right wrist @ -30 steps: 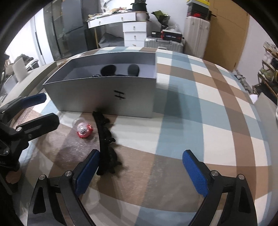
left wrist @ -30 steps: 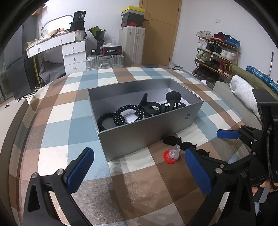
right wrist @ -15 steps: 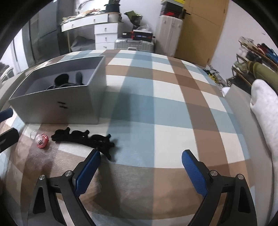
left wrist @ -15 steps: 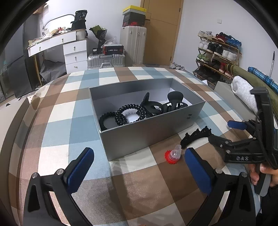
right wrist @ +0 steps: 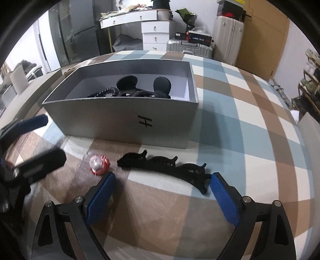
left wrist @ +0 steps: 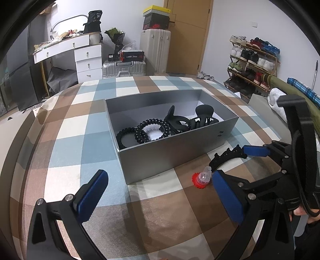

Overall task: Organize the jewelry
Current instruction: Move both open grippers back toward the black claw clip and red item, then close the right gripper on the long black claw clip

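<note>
Our right gripper gaped, released, low in frame beside the black hair clip; a skewed closure risked flicking it into the red ornament.

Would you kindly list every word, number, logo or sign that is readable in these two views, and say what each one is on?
"H"-like black mark, seen sideways: on the near wall of the grey box.
"36": white label on the black bag on the dresser, only just readable.
White lettering on the black-and-red box on the suitcase: too small to read.
Red logo on the black shoebox: too small to make out.
</note>
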`<state>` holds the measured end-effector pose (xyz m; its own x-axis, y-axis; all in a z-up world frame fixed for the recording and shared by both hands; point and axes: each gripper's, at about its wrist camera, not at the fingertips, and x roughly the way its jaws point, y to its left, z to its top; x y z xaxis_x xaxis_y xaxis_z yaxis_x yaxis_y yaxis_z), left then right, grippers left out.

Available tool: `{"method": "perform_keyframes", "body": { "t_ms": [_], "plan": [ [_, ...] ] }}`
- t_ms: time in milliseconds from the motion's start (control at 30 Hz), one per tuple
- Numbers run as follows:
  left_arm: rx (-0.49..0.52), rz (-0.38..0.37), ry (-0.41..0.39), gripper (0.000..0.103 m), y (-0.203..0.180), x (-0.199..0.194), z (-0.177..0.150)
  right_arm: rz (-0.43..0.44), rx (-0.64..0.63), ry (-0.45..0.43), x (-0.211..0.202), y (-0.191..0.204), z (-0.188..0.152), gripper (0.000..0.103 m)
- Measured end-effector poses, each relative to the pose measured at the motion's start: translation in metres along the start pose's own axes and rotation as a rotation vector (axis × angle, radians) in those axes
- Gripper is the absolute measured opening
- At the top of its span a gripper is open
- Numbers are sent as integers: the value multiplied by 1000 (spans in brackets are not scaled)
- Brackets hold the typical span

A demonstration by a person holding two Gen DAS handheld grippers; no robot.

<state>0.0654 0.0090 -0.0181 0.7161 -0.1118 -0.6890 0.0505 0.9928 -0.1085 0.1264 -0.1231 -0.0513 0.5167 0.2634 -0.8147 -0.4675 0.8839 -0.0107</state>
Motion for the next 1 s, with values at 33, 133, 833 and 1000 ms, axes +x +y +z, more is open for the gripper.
{"method": "perform_keyframes", "body": {
  "t_ms": [33, 133, 833, 1000],
  "plan": [
    [2, 3, 1, 101, 0, 0, 0, -2, 4, -1, 1, 0, 1, 96],
    [2, 4, 3, 101, 0, 0, 0, -14, 22, 0, 3, 1, 3, 96],
    [-1, 6, 10, 101, 1, 3, 0, 31, 13, -19, -4, -9, 4, 59],
    [-4, 3, 17, 101, 2, 3, 0, 27, 12, -25, -3, -9, 10, 73]
  ]
}}
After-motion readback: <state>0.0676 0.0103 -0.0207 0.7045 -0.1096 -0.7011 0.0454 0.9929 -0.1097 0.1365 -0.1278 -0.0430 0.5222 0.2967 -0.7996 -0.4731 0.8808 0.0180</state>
